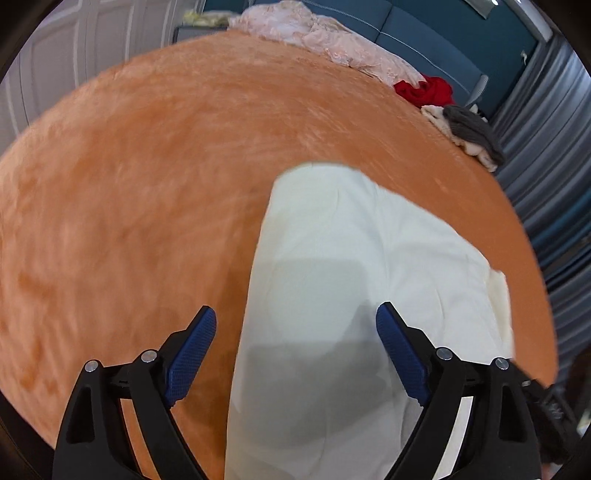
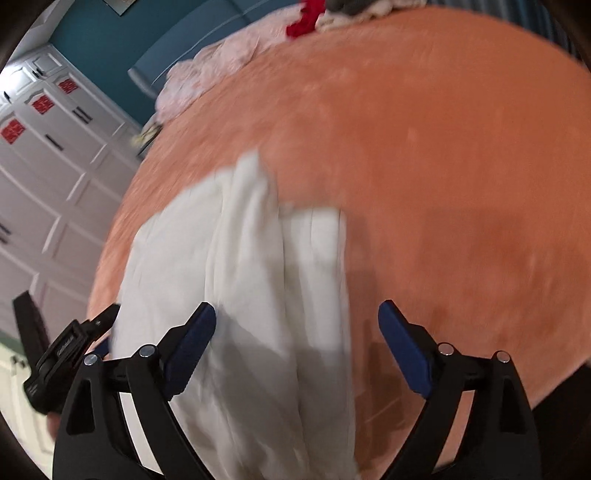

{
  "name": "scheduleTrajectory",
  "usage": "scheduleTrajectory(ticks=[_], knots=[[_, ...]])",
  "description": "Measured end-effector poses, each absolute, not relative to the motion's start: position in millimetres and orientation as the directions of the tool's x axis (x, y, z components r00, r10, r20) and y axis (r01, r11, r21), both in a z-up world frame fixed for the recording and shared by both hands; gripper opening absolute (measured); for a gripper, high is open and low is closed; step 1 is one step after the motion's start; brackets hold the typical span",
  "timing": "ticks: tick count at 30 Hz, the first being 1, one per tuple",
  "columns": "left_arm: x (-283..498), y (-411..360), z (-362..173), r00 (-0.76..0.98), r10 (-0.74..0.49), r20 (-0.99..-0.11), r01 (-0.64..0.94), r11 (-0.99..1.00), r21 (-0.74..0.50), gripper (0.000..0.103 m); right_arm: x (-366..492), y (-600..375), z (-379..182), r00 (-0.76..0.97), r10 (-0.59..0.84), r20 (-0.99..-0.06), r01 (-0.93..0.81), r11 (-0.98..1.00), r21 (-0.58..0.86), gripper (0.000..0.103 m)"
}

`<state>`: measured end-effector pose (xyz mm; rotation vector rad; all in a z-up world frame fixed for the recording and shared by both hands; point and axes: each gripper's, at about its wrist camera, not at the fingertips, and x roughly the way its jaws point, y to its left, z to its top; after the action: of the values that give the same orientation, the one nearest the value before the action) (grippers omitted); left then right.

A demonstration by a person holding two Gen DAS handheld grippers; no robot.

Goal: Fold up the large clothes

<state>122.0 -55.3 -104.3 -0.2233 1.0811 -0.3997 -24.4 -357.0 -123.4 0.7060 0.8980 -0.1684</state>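
A white garment [image 1: 343, 295] lies folded into a long strip on the orange bed cover [image 1: 147, 184]. My left gripper [image 1: 295, 317] is open and empty, held above the garment's near left edge. In the right wrist view the same white garment [image 2: 243, 280] shows several lengthwise folds. My right gripper [image 2: 297, 314] is open and empty, above the garment's right edge. The left gripper's body [image 2: 62, 354] shows at the lower left of the right wrist view, beside the garment.
A pale pink cloth heap [image 1: 325, 40], a red garment [image 1: 428, 90] and a grey and cream pile [image 1: 469, 133] lie along the far edge of the bed. A blue sofa [image 1: 424, 33] stands behind. White cabinet doors [image 2: 44, 177] are at the left.
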Motion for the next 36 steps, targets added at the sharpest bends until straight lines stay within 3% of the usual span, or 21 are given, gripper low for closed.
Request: scheduleTrajectory(ticks=[5,9,15,18,20,22,27,36], knots=[[104.3,-37.1,-116.2,0.295,-0.558,-0.775,0.147,0.828,-0.541,0.086,-40.3,-357.2,-141.4,0.644,0.305,-0.701,0.387,0.661,0.643,0.087],[95.9,-33.9,-124.2,0.274,-0.615,-0.739,0.138,0.786,-0.603,0.089,-41.7,-352.3,-155.0,0.655,0.384,-0.651,0.36,0.599,0.715,0.088],[102.6,-26.8,-145.8,0.22,-0.71,-0.669,0.065,0.695,-0.717,0.096,-39.9,-350.5,-165.2,0.683,0.424,-0.595,0.338,0.54,0.771,0.083],[96.9,-39.3,-128.2,0.233,-0.679,-0.696,0.131,0.731,-0.67,0.089,-40.8,-351.5,-157.2,0.68,0.423,-0.599,0.32,0.563,0.762,0.065],[88.7,-51.0,-109.9,0.267,-0.64,-0.72,0.206,0.768,-0.606,0.083,-43.9,-350.1,-143.5,0.68,0.403,-0.613,0.299,0.611,0.733,0.045],[82.2,-61.1,-92.7,0.303,-0.61,-0.732,0.269,0.792,-0.549,0.078,-43.5,-344.0,-122.1,0.686,0.36,-0.633,0.276,0.676,0.683,0.038],[76.2,-69.0,-40.4,0.409,-0.599,-0.689,0.379,0.798,-0.468,0.07,-37.9,-329.0,-69.0,0.736,0.265,-0.623,0.212,0.784,0.584,0.035],[103.0,-58.0,49.5,0.565,-0.636,-0.525,0.509,0.77,-0.384,0.069,6.7,-318.8,13.7,0.834,0.244,-0.495,0.072,0.841,0.537,0.035]])
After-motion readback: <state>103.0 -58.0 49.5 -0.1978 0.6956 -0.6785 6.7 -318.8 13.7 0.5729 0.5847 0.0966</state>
